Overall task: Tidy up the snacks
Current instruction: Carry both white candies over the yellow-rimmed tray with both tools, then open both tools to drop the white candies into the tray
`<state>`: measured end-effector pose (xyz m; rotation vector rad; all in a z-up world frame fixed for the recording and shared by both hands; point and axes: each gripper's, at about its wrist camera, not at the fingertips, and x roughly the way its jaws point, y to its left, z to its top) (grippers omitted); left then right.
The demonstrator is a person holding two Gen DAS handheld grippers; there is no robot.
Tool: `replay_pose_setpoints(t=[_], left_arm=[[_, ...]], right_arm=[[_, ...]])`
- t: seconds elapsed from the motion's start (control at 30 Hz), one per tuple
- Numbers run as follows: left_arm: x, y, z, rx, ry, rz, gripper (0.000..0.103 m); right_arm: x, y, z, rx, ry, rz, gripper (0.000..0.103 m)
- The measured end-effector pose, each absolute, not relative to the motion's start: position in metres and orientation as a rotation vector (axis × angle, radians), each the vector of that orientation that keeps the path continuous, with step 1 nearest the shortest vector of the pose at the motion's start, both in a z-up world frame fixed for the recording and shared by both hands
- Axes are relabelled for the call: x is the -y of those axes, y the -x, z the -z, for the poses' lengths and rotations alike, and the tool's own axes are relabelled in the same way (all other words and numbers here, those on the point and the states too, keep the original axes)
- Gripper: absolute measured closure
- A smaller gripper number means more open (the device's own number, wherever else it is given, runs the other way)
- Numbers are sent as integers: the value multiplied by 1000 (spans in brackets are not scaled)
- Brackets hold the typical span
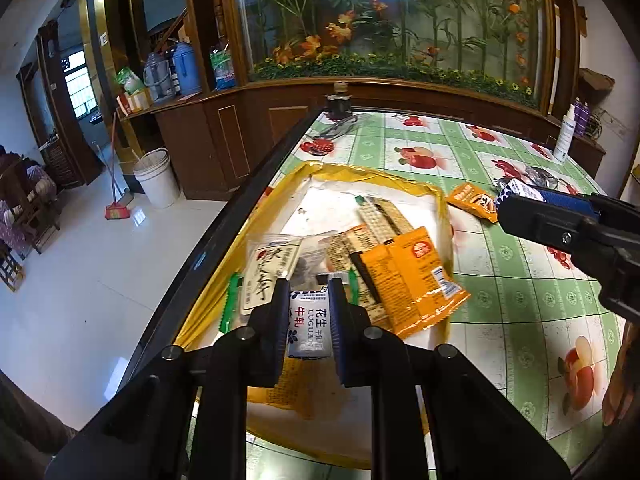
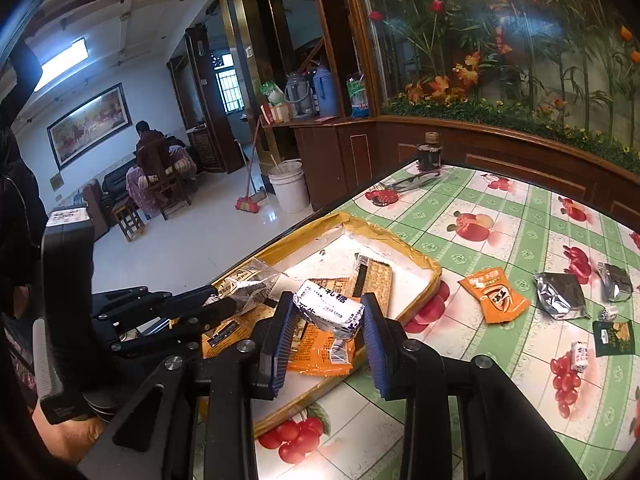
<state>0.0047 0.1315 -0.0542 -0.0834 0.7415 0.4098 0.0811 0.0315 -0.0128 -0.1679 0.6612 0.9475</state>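
Gripping one white nougat candy (image 1: 309, 326) each, left gripper (image 1: 309, 316) over the yellow-rimmed tray (image 1: 400, 178), right gripper (image 2: 326, 320) just beyond its near edge, candy crosswise

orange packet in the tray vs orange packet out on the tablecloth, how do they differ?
The tray packet lies inside the yellow-rimmed tray, overlapping other snacks; the tablecloth packet lies alone outside it. The tray packet shows its printed back; the tablecloth packet shows its front logo. The tray packet looks larger. Both are orange, sealed, lying flat.
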Motion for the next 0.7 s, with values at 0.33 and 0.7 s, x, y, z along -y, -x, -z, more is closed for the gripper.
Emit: replay_pose_setpoints(t=[0.33, 0.7], left_arm=[[-136, -9, 63, -756, 96, -396, 87], [-136, -17, 71, -769, 87, -392, 87]], right_arm=[[-57, -105, 34, -716, 151, -933, 70], [-87, -121, 55, -756, 165, -945, 70]])
